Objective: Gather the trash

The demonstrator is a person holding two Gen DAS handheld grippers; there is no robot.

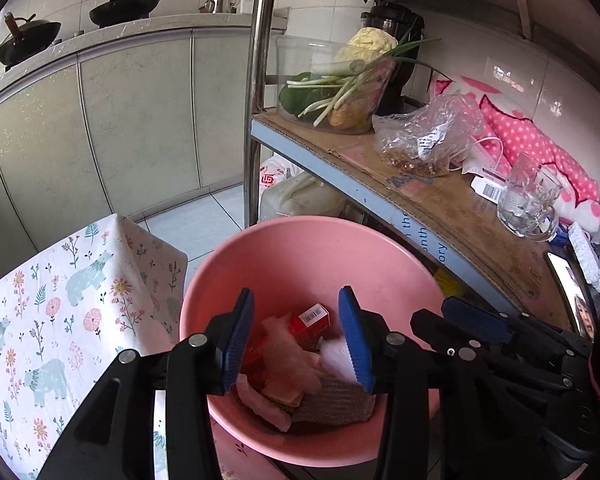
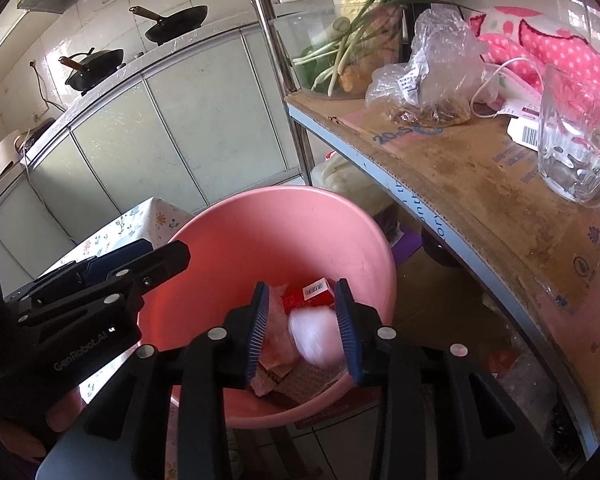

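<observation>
Parted left claw (image 1: pixel 296 340) above pink basin (image 1: pixel 300 248)

White wad (image 2: pixel 314 336) blurred, unidentifiable.

Both wrist cams look forward and down along their own tongs, close above the pink basin (image 1: pixel 308 248) (image 2: pixel 276 216). Left cam catches the right gripper (image 1: pixel 466 320) at its right edge; right cam catches the left gripper (image 2: pixel 140 256) at left. Shared: basin, cardboard-lined shelf (image 1: pixel 440 196) (image 2: pixel 460 168) right of the tongs, cabinets beyond.
</observation>
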